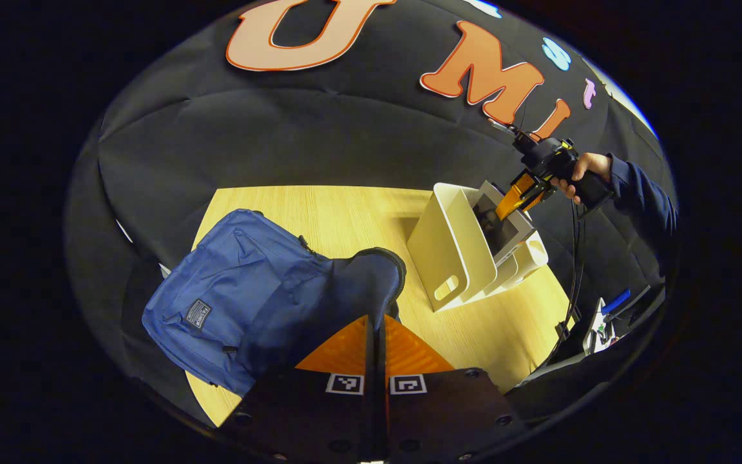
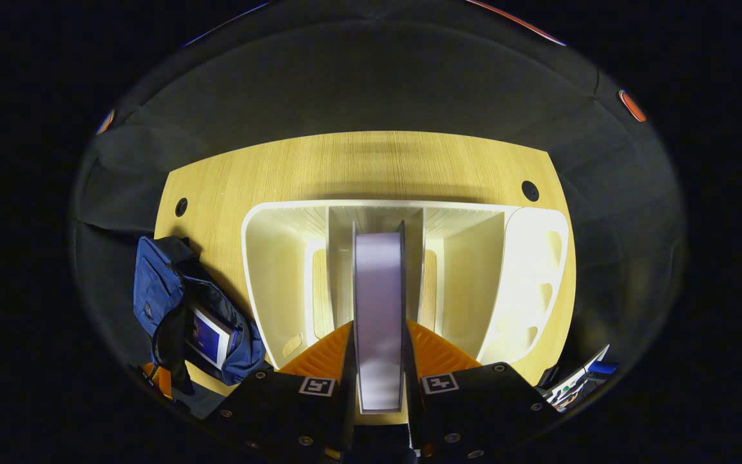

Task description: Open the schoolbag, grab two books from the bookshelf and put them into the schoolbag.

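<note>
The right tool (image 2: 379,361) is closed on a pale book (image 2: 379,309), with one finger on each side of it. The book stands upright in the middle compartment of the white bookshelf (image 2: 281,258), directly in front of this tool. The bookshelf stands on the wooden bench (image 2: 229,174).

The blue schoolbag (image 1: 236,296) lies at the left side of the bench, beside the bookshelf. In the right gripper view its top is open and a book with a dark cover (image 2: 209,335) sits inside.

The left tool (image 1: 376,348) has its fingers narrow, gripping the dark edge of the schoolbag's opening. A hand (image 1: 587,169) in a dark sleeve holds the right tool above the bookshelf.
</note>
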The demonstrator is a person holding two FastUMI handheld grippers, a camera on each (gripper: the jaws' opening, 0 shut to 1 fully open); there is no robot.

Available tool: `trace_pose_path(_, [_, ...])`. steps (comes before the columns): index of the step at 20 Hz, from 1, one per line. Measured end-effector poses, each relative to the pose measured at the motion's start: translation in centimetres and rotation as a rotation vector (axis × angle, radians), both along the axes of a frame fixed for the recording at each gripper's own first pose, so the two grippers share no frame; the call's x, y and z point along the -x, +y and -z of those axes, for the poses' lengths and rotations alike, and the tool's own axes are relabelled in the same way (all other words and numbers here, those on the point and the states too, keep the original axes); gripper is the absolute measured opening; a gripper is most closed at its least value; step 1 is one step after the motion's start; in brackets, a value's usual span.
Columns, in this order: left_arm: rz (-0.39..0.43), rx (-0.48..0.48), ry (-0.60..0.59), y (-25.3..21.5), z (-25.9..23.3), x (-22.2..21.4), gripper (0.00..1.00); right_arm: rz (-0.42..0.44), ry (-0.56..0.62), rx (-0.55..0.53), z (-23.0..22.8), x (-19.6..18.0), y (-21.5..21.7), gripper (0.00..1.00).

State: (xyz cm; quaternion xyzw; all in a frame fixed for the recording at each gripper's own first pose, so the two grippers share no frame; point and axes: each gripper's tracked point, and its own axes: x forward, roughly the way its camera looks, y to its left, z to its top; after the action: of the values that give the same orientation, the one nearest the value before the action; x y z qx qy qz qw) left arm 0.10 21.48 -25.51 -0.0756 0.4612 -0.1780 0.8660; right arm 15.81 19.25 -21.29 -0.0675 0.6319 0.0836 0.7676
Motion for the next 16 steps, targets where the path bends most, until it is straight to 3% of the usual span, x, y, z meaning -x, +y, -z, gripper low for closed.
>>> trace_pose_path(2, [0.004,0.001,-0.001,-0.3,0.0,-0.1,0.01,-0.015,0.004,0.0,-0.4,0.5,-0.3,0.32])
trace_pose_path(3, [0.005,0.001,0.001,-0.1,0.1,0.0,0.01,-0.018,0.003,-0.007,-0.7,0.7,-0.3,0.4])
trace_pose_path(4, [0.009,0.001,0.002,-0.1,0.1,0.0,0.01,-0.014,-0.001,-0.018,-1.3,1.0,-0.3,0.31])
trace_pose_path(16, [0.058,-0.028,0.007,-0.6,0.5,0.1,0.01,-0.001,-0.096,-0.123,-9.9,4.2,-3.0,0.3])
